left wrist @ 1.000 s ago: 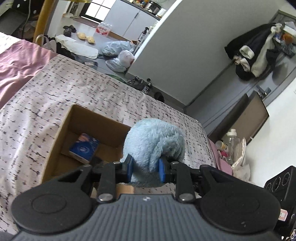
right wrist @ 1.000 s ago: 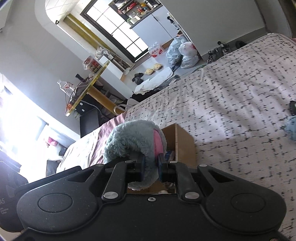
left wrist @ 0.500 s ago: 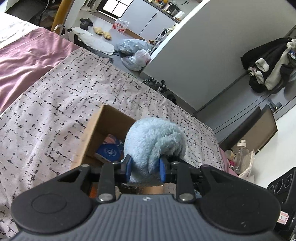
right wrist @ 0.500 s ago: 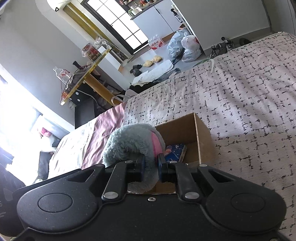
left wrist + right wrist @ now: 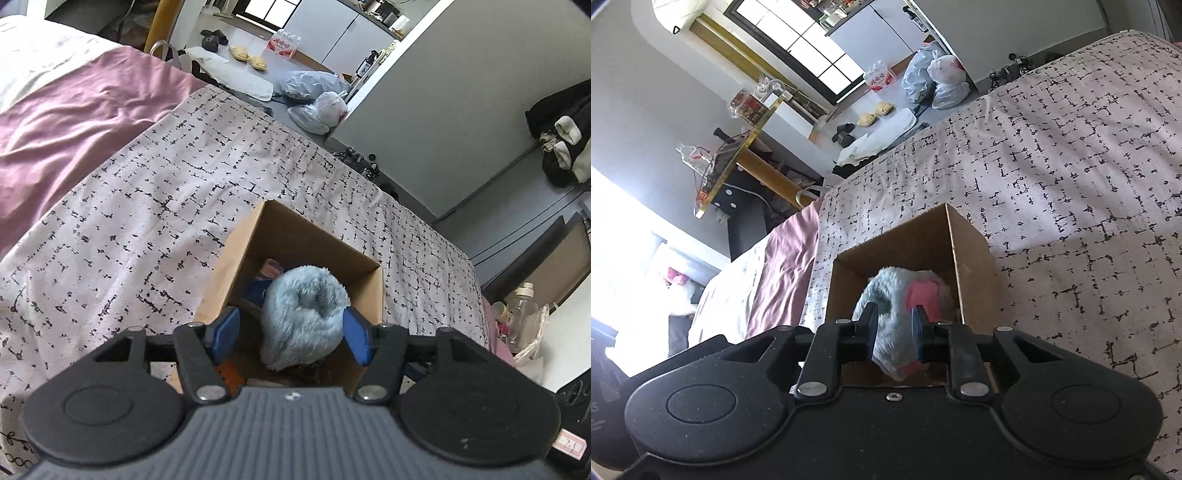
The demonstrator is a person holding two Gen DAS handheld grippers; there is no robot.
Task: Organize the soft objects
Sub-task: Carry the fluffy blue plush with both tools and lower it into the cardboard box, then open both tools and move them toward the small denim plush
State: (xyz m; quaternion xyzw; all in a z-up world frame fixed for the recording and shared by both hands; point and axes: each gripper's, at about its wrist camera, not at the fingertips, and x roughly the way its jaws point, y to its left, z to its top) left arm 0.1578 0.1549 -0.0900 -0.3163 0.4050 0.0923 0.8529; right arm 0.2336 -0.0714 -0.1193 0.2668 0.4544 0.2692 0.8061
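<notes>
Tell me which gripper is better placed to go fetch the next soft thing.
Left. The left gripper has just been opening; its pads stand clear of the blue plush, which sits in the cardboard box. The right gripper has only begun opening, pads apparently touching the grey-and-pink plush.

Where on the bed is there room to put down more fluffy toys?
The patterned bedspread lies bare between the cardboard box and the pink sheet, and also on the box's other side. Inside the box it's crowded: a blue plush, a grey-and-pink plush and a blue packet fill it.
</notes>
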